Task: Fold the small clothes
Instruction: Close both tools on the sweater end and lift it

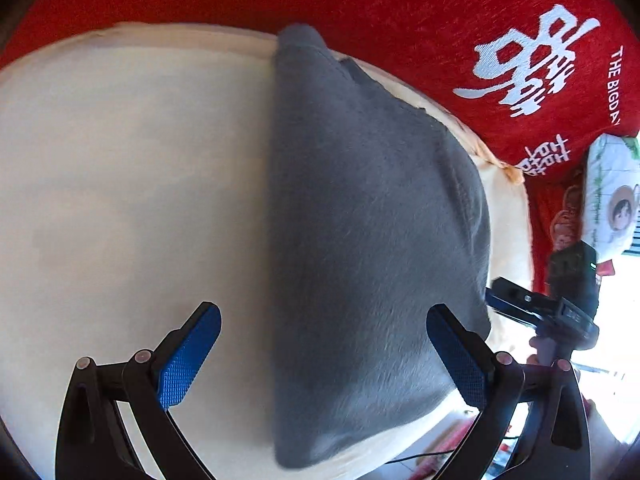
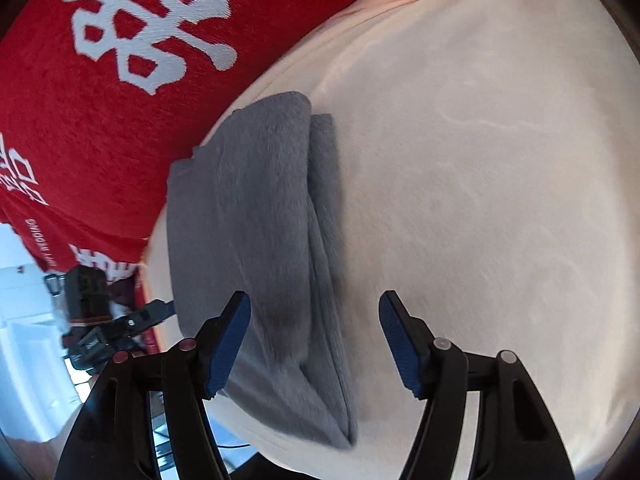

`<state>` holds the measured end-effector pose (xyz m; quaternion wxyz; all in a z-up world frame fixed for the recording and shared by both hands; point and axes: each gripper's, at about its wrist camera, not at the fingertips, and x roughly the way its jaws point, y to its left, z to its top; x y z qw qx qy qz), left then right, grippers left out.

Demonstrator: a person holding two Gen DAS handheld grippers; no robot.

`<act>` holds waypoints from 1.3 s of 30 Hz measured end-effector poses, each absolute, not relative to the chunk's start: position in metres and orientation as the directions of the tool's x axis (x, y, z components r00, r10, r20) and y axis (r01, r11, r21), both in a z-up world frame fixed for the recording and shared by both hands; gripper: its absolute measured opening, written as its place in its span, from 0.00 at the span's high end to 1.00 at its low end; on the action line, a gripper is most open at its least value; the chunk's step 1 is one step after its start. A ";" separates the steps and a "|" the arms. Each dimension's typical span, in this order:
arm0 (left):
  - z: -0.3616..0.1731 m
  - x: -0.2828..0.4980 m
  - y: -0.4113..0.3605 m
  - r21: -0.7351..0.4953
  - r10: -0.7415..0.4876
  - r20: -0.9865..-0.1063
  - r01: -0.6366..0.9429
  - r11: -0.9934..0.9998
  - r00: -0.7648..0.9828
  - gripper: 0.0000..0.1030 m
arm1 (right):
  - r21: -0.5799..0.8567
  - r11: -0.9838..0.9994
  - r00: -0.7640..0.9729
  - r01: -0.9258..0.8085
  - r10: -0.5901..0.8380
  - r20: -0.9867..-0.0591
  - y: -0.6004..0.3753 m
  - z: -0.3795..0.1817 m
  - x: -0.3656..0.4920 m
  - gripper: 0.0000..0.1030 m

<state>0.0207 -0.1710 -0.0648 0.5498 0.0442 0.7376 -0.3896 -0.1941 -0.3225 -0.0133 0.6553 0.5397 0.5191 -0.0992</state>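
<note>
A red blanket [image 1: 380, 4] with white lettering is filling the edge from ten to two o'clock in the left wrist view; a cream sheet [image 1: 132, 184] is lying over it; a folded grey garment [image 1: 372, 240] is resting on the sheet's three o'clock side; the left tongs [image 1: 324, 356] are hovering apart, empty; the right tongs [image 2: 315, 344] are spread wide above the garment's near end.

The red blanket [image 1: 400, 4] runs off the top edge in both views, its white lettering [image 2: 160, 20] cropped in the right wrist view. The grey cloth [image 2: 260, 240] hides its own inner layers. Beyond the cream cover [image 1: 120, 160], the bright room [image 2: 24, 320] is washed out.
</note>
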 end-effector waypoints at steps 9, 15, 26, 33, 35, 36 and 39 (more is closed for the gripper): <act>-0.074 0.009 -0.185 -0.564 -0.388 -0.823 0.519 0.643 -0.415 0.00 | 0.732 0.365 0.487 0.576 0.566 -0.665 -0.328 -0.042 -0.159 0.30; -0.073 0.006 -0.189 -0.518 -0.366 -0.854 0.535 0.667 -0.371 0.03 | 0.750 0.316 0.512 0.581 0.574 -0.639 -0.324 -0.054 -0.149 0.36; -0.040 0.021 -0.148 -0.612 -0.490 -0.791 0.469 0.637 -0.367 0.54 | 0.797 0.184 0.614 0.576 0.547 -0.570 -0.314 -0.025 -0.165 0.70; 0.008 0.019 -0.109 -0.639 -0.539 -0.767 0.494 0.590 -0.348 0.54 | 0.829 0.181 0.646 0.529 0.548 -0.531 -0.276 0.013 -0.163 0.70; 0.018 0.020 -0.095 -0.643 -0.548 -0.763 0.489 0.589 -0.342 0.54 | 0.836 0.181 0.649 0.519 0.553 -0.523 -0.264 0.022 -0.165 0.70; 0.023 0.020 -0.086 -0.641 -0.550 -0.764 0.491 0.589 -0.337 0.54 | 0.839 0.181 0.651 0.513 0.555 -0.518 -0.259 0.027 -0.169 0.70; 0.035 0.020 -0.055 -0.620 -0.543 -0.779 0.511 0.595 -0.312 0.54 | 0.847 0.184 0.648 0.500 0.569 -0.506 -0.230 0.033 -0.170 0.70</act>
